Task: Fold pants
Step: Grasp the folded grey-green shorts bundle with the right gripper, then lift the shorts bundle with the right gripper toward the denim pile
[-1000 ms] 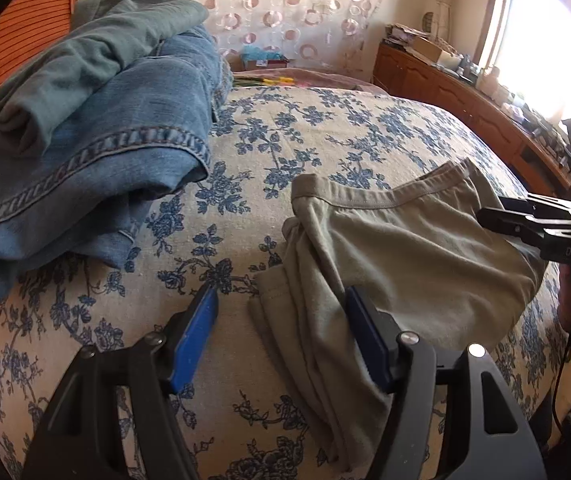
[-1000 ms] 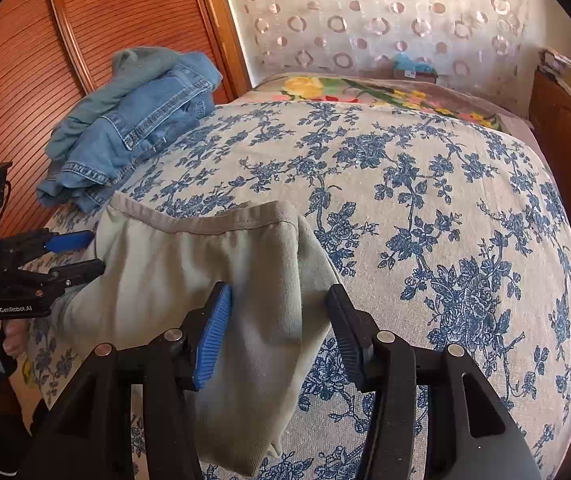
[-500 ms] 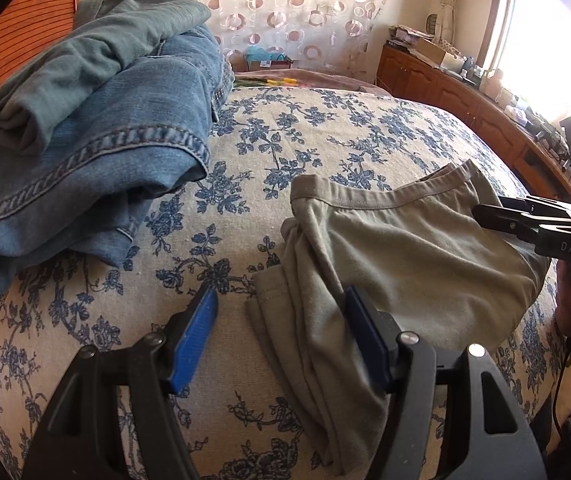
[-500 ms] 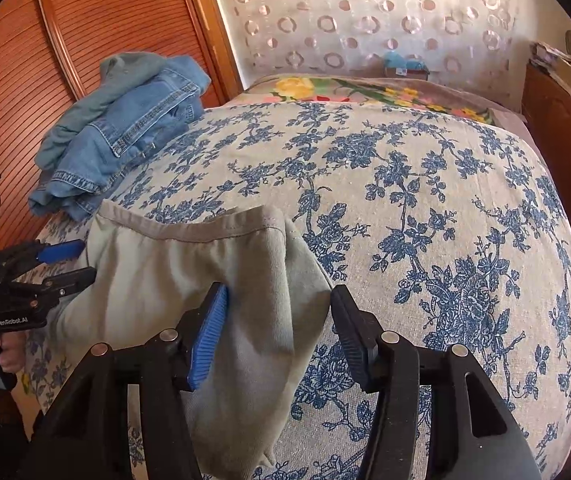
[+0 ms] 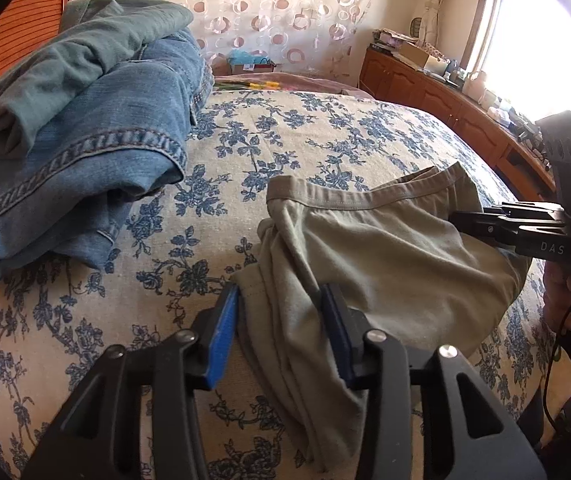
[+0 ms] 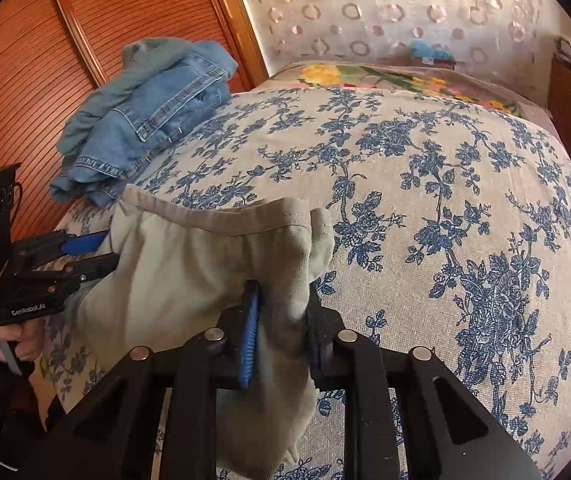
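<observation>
Olive-grey knit pants (image 5: 385,264) lie on the near part of a bed spread (image 5: 285,140) printed with blue flowers on cream, their waistband turned toward the far side of the bed and their near end hanging over the bed's edge. Both grippers reach in from that near edge, each angled downward onto the cloth.

The left gripper (image 5: 281,320) straddles the bunched left side of the pants. Its jaws are closing, with the folds of fabric between the blue pads; the left pad sits right at the cloth's edge, and the right pad is against the folds, though a firm pinch cannot be made out yet. In the right wrist view the person's hand (image 6: 1,340) wraps the black handle low at the left of the frame (only part of it shows).

The right gripper (image 6: 281,320) is at the opposite side of the pants. Its jaws are closing too, and here the cloth is gathered tightly between the pads, pinched into a ridge that rises above them. In the left wrist view its black fingers lie nearly level across the garment's right edge.

A heap of blue denim jeans (image 5: 85,140) rests at the far left of the bed, well apart from the pants, beside a reddish wooden slatted panel (image 6: 45,60).
</observation>
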A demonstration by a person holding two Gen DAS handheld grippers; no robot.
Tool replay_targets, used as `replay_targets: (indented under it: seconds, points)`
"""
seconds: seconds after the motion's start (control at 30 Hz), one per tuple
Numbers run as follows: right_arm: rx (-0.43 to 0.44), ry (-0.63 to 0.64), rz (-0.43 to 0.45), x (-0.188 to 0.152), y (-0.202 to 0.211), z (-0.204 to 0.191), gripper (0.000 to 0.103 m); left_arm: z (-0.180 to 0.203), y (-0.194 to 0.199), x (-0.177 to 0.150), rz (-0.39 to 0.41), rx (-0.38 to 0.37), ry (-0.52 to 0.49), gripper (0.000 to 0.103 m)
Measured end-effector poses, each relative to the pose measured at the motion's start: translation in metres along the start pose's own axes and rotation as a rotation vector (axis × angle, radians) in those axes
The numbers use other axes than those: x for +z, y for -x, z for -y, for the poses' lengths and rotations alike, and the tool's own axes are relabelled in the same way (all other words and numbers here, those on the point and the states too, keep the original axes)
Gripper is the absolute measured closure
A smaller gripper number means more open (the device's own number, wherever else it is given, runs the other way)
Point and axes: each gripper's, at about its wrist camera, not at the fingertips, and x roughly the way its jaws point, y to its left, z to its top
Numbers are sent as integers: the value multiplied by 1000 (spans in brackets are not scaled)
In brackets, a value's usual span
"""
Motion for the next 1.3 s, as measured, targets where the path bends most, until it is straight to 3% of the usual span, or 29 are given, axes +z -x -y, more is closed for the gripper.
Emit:
replay_targets:
  seconds: [0.37, 0.57, 0.97, 1.3]
  points:
    - [7, -16, 5, 0, 1, 2, 87, 4, -2, 0, -6, -62, 1, 89]
    - [11, 11, 58, 3, 14, -6, 91, 7, 6, 1, 15, -78, -8, 92]
    - [5, 153, 214, 63, 59, -51, 92, -6, 69, 32, 194, -57, 0, 93]
    - [51, 207, 274, 121, 53, -88, 92, -42, 122, 62, 315, 27, 11, 93]
